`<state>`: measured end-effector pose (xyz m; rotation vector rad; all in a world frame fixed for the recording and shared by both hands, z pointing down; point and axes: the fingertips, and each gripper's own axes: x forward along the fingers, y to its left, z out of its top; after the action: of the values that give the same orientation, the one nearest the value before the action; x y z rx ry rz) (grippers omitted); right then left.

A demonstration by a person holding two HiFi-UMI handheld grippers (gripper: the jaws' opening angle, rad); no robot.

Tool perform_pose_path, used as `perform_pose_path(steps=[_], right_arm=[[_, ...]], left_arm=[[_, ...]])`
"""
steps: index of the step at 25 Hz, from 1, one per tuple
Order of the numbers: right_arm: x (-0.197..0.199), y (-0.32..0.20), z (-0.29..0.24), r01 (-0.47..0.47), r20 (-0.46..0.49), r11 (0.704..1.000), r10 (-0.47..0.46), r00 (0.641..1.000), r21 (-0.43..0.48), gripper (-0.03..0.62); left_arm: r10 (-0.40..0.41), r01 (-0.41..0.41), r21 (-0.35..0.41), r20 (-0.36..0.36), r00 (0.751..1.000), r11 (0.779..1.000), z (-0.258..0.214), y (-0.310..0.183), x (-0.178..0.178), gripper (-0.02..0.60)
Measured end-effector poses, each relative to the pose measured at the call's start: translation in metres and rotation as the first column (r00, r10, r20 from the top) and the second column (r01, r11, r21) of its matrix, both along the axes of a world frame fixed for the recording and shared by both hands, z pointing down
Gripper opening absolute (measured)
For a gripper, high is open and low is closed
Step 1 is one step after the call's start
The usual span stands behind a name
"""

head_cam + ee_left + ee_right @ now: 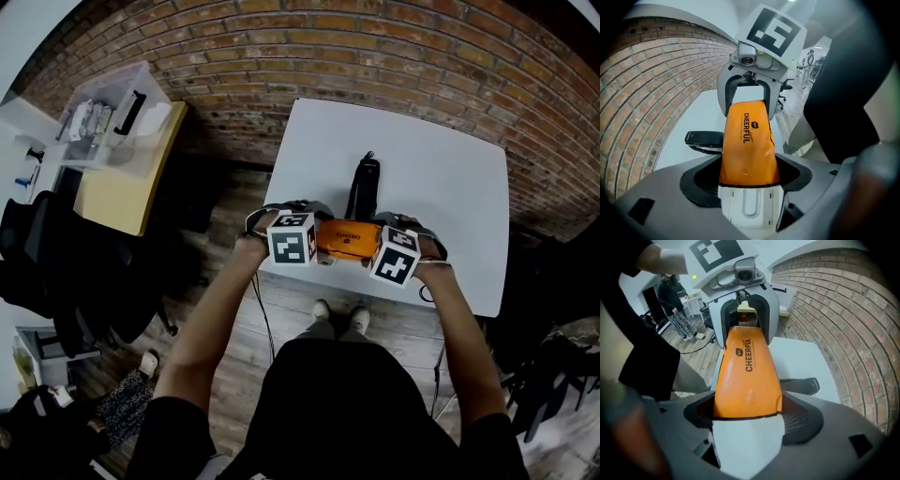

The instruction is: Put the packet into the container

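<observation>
An orange packet (347, 239) printed "CHEERFUL" hangs level over the near edge of the white table (441, 178), stretched between my two grippers. My left gripper (322, 246) is shut on its left end and my right gripper (375, 248) on its right end. In the left gripper view the packet (747, 140) runs from my left gripper (749, 185) up to the facing right gripper (749, 101). The right gripper view mirrors this: the packet (747, 376) spans from my right gripper (747, 416) to the left gripper (744, 324). A long black container (363, 186) lies on the table just beyond the packet.
A brick wall (394, 56) runs behind the table. To the left stand a wooden desk (117, 192) with a clear plastic box (112, 117) and a black chair (47, 262). The black container (704, 138) (801, 385) shows beside the packet in both gripper views.
</observation>
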<state>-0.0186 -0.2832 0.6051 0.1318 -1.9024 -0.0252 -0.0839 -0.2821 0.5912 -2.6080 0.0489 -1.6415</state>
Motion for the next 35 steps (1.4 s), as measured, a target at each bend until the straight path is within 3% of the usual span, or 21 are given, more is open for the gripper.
perform_pose_path(steps=[15, 29, 34, 35], right_arm=[[-0.103, 0.003, 0.017, 0.006, 0.034, 1.000, -0.005, 0.999, -0.026, 0.393], [-0.130, 0.010, 0.042, -0.020, 0.037, 0.999, 0.022, 0.999, -0.051, 0.394], [-0.131, 0.011, 0.056, -0.015, 0.027, 0.999, 0.016, 1.000, -0.037, 0.394], [-0.131, 0.011, 0.058, -0.025, 0.025, 0.999, 0.026, 0.999, -0.046, 0.394]], left_arm=[[-0.003, 0.003, -0.025, 0.016, 1.000, 1.000, 0.017, 0.001, -0.103, 0.353], [0.013, -0.009, -0.086, 0.043, 0.999, 0.996, 0.046, 0.006, -0.129, 0.353], [-0.030, 0.031, -0.039, 0.023, 0.999, 0.999, 0.061, 0.005, -0.130, 0.361], [-0.056, 0.056, -0.033, 0.005, 0.998, 0.998, 0.063, 0.002, -0.131, 0.391]])
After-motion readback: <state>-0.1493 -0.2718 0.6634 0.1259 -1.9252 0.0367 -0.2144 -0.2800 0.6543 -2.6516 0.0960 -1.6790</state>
